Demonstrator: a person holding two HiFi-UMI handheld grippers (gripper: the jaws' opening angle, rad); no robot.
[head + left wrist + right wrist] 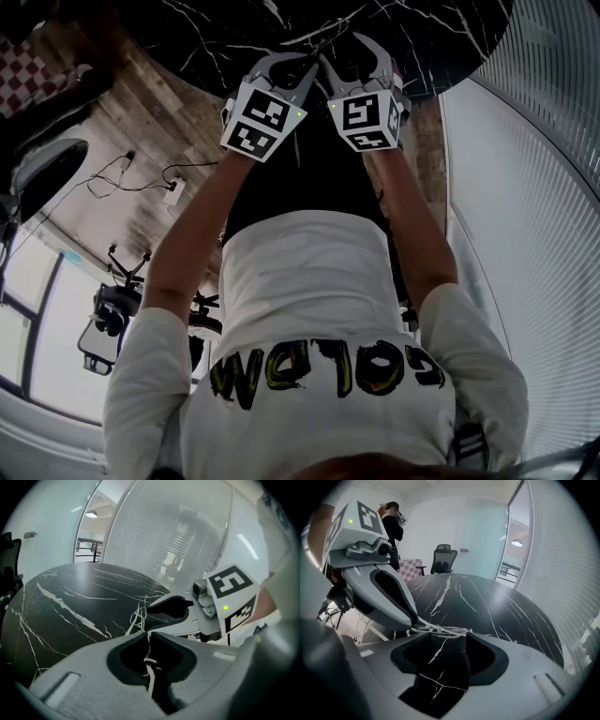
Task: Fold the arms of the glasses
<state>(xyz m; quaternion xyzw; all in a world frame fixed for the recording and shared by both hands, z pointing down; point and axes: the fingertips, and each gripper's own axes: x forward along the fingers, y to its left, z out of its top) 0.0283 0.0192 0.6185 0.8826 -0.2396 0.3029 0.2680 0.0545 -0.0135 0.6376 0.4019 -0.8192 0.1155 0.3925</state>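
The left tongs are closed, and a thin pale wire arm of the glasses is pinched between the two tips; this arm runs on back through the dark hollow between the jaws. The rest of the thin wire frame is in front of these tips, low over the black desk with white veins, near its edge. I cannot tell if the frame touches the desk. The right tongs are open, with a wide gap between the jaws through which the dark marble surface shows. The wire frame lies across just in front of their tips, but the jaws do not close on it. In the right gripper view the tip of the left tongs comes down from the left and meets the frame at its left end. In the head view both tongs are close together at the desk edge, tips turned toward each other and almost touching, each with its marker cube behind. The glasses are too thin there to see well. Behind the desk there is an office chair, and a person in dark clothes stands near the wall.
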